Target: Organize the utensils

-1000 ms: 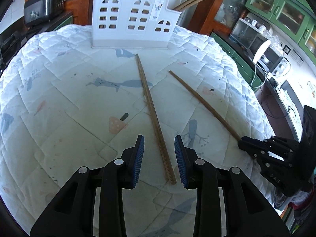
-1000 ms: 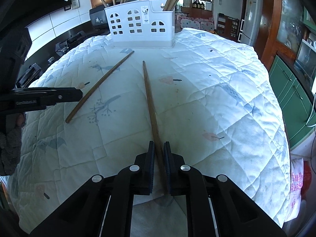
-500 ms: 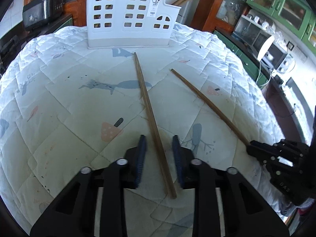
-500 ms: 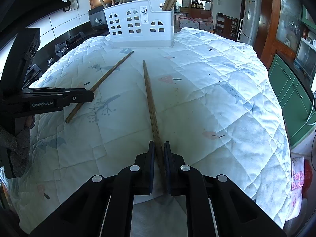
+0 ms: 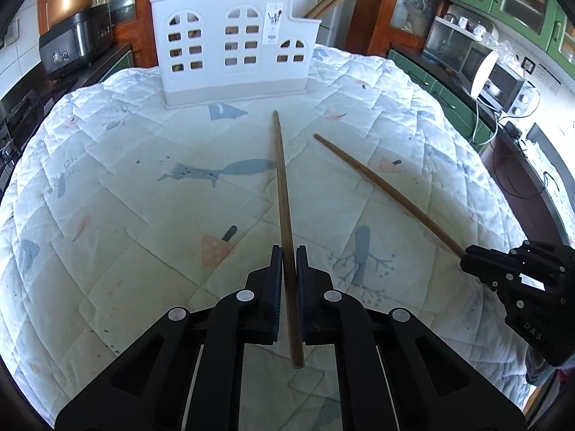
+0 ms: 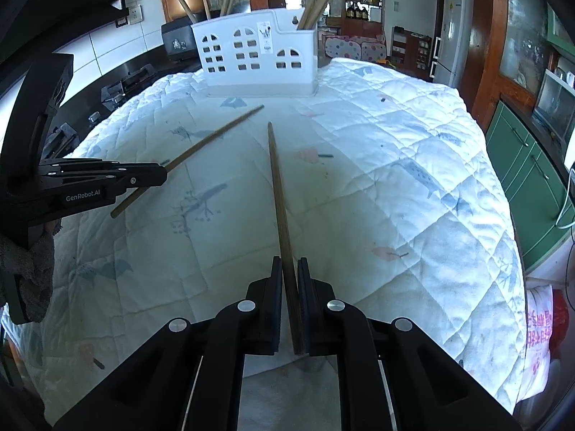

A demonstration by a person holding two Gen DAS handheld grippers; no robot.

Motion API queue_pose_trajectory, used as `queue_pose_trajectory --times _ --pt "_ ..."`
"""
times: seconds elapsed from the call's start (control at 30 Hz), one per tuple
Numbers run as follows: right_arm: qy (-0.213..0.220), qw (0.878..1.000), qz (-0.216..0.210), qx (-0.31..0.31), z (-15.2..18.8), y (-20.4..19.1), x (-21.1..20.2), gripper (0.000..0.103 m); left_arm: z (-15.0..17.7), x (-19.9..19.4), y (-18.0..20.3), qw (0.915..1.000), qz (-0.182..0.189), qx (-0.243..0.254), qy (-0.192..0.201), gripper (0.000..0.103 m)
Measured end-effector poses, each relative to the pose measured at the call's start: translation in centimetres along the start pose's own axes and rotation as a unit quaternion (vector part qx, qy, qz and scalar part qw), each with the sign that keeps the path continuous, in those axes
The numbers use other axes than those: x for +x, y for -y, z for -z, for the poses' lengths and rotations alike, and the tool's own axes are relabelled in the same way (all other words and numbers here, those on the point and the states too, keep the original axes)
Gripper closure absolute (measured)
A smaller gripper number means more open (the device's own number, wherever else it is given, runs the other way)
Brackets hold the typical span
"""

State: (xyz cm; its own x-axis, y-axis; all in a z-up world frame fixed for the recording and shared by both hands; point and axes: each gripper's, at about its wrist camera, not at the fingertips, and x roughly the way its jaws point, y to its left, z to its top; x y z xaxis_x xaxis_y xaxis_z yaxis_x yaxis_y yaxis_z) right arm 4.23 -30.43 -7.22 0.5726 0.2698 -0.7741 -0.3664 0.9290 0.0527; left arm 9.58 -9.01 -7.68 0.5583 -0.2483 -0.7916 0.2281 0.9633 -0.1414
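So L gripper [image 5: 286, 264] is pinched on its chopstick [image 5: 282, 186], and R gripper [image 6: 287, 274] is pinched on the other chopstick [image 6: 276, 186]. Both sticks lie on the quilt [image 5: 118, 194]. Lift slow, keep level, tips toward the white holder [image 5: 233, 54].

"GenRobot.AI" stood in white on the side of my left gripper [image 6: 107, 183], "DAS" showed on my right gripper's [image 5: 503, 269] black body, red characters on a bag [image 6: 539, 327] I could not read
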Motion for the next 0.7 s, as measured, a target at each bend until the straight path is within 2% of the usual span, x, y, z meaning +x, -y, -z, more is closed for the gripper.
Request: queue_pose_trajectory --times 0.4,0.7 --pt "0.044 0.999 -0.006 -0.008 -2.5 -1.2 -3.3 0.096 -1.2 -3.5 -1.0 0.9992 0.020 -0.009 0.034 0.097" --pt "0.090 0.996 -0.009 -0.016 -5.3 -1.9 -6.1 0.096 -2.9 -6.0 -1.5 0.9976 0.026 0.003 0.064 0.097"
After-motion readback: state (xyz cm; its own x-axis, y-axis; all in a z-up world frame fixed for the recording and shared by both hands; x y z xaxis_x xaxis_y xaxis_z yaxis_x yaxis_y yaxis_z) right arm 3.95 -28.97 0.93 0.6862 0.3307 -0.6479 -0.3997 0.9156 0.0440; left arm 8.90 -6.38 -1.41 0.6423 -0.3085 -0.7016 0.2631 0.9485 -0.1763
